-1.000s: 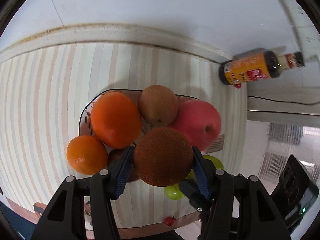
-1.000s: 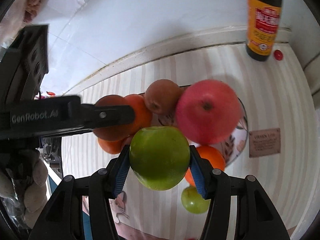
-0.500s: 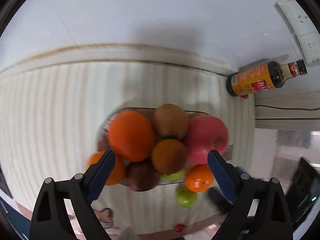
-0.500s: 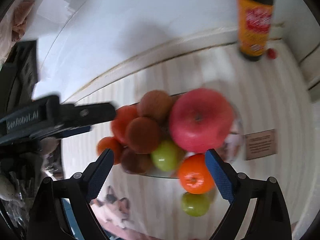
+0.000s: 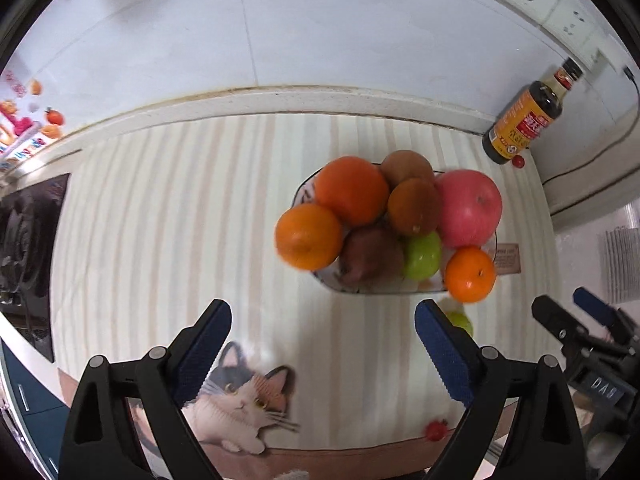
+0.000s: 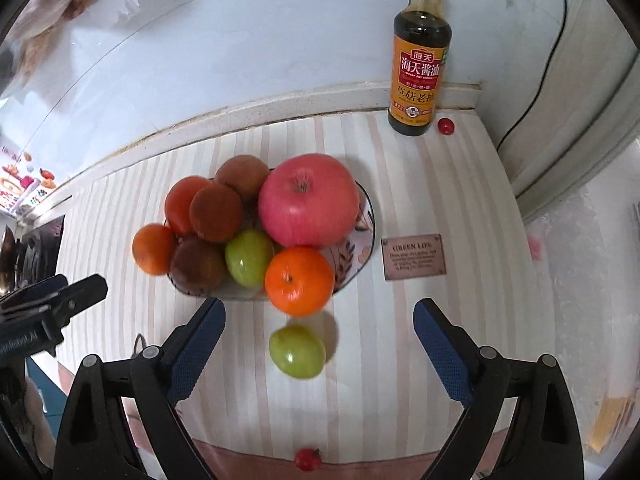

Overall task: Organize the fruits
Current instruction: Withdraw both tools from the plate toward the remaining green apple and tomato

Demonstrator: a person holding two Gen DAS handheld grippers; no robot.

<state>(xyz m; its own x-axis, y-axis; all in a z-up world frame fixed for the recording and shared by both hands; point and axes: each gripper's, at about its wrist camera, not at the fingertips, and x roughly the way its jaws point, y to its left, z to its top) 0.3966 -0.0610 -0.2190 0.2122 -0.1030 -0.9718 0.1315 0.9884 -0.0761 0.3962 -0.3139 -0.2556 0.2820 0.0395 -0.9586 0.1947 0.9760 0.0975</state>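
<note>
A patterned plate on the striped mat holds a heap of fruit: a big red apple, oranges, brown kiwis and a green apple. Another small green fruit lies on the mat just in front of the plate. My left gripper is open and empty, pulled back from the plate. My right gripper is open and empty, its jaws standing either side of the loose green fruit.
A soy sauce bottle stands at the back wall with a small red ball beside it. A brown label plaque lies right of the plate. Another red ball sits at the mat's front edge. A cat picture marks the mat.
Both grippers opened, leaving the brown kiwi and the green apple on the plate's heap, then drew back from the plate toward the mat's front edge.
</note>
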